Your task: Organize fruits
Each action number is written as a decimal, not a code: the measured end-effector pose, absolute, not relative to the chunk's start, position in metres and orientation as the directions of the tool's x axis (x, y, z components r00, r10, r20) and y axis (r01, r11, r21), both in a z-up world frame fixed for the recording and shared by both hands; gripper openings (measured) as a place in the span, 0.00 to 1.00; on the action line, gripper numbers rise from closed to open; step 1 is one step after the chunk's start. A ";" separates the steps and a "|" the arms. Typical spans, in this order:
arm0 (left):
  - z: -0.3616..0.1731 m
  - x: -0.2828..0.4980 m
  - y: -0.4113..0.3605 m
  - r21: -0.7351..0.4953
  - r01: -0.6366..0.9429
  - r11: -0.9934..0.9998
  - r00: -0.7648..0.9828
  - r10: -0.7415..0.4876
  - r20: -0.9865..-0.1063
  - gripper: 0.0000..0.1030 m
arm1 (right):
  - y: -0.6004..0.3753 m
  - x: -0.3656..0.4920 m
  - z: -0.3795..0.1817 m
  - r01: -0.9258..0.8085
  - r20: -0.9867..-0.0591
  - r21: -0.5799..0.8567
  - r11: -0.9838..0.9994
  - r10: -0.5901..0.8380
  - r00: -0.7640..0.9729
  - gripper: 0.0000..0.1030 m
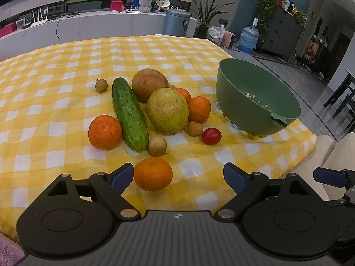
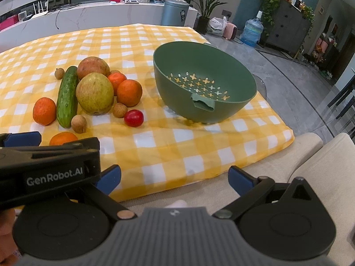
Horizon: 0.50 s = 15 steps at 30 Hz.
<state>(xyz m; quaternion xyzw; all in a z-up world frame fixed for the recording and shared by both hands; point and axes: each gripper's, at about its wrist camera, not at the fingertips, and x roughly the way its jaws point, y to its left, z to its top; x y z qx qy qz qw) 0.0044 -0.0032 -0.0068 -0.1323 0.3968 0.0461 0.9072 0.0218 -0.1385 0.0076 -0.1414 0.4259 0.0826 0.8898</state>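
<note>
A pile of fruit lies on the yellow checked cloth: a cucumber, two large pears, several oranges, several small brown longans and a red cherry tomato. A green colander bowl stands empty to the right, also in the right wrist view as the bowl. My left gripper is open, low over the cloth, with the nearest orange just beyond its left fingertip. My right gripper is open over the table's near edge, holding nothing; the left gripper's body crosses its left side.
A cream chair back sits beside the table's near right corner. Beyond the table are a white counter, a grey bin, a potted plant and a water jug on the floor.
</note>
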 end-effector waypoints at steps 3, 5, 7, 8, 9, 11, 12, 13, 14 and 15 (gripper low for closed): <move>-0.007 0.005 -0.003 -0.201 -0.189 0.961 0.681 -0.019 -0.732 1.00 | -0.138 0.022 0.007 -0.268 -0.783 -0.181 0.946 0.026 0.621 0.96; -0.007 0.005 -0.003 -0.198 -0.193 0.961 0.682 -0.014 -0.731 1.00 | -0.138 0.022 0.008 -0.267 -0.783 -0.180 0.947 0.027 0.621 0.96; -0.007 0.005 -0.004 -0.194 -0.194 0.962 0.682 -0.010 -0.732 1.00 | -0.138 0.022 0.008 -0.267 -0.784 -0.175 0.948 0.029 0.620 0.96; -0.007 0.005 -0.004 -0.193 -0.193 0.962 0.682 -0.010 -0.731 1.00 | -0.138 0.022 0.008 -0.266 -0.786 -0.172 0.948 0.031 0.618 0.96; -0.006 0.005 -0.003 -0.192 -0.192 0.962 0.682 -0.010 -0.731 1.00 | -0.138 0.022 0.008 -0.265 -0.786 -0.167 0.950 0.034 0.617 0.96; -0.005 0.006 -0.002 -0.191 -0.194 0.962 0.680 -0.009 -0.733 1.00 | -0.138 0.023 0.008 -0.265 -0.787 -0.158 0.951 0.041 0.616 0.96; -0.005 0.006 -0.002 -0.192 -0.194 0.962 0.678 -0.010 -0.735 0.98 | -0.137 0.023 0.008 -0.265 -0.786 -0.155 0.952 0.044 0.617 0.96; -0.005 0.006 -0.002 -0.191 -0.191 0.963 0.673 -0.013 -0.739 0.95 | -0.136 0.023 0.009 -0.266 -0.785 -0.156 0.951 0.044 0.618 0.96; -0.004 0.007 -0.001 -0.187 -0.190 0.964 0.669 -0.013 -0.743 0.94 | -0.135 0.022 0.009 -0.266 -0.783 -0.158 0.951 0.043 0.620 0.96; -0.004 0.007 -0.001 -0.182 -0.192 0.964 0.668 -0.007 -0.744 0.94 | -0.134 0.022 0.009 -0.264 -0.782 -0.162 0.951 0.040 0.622 0.96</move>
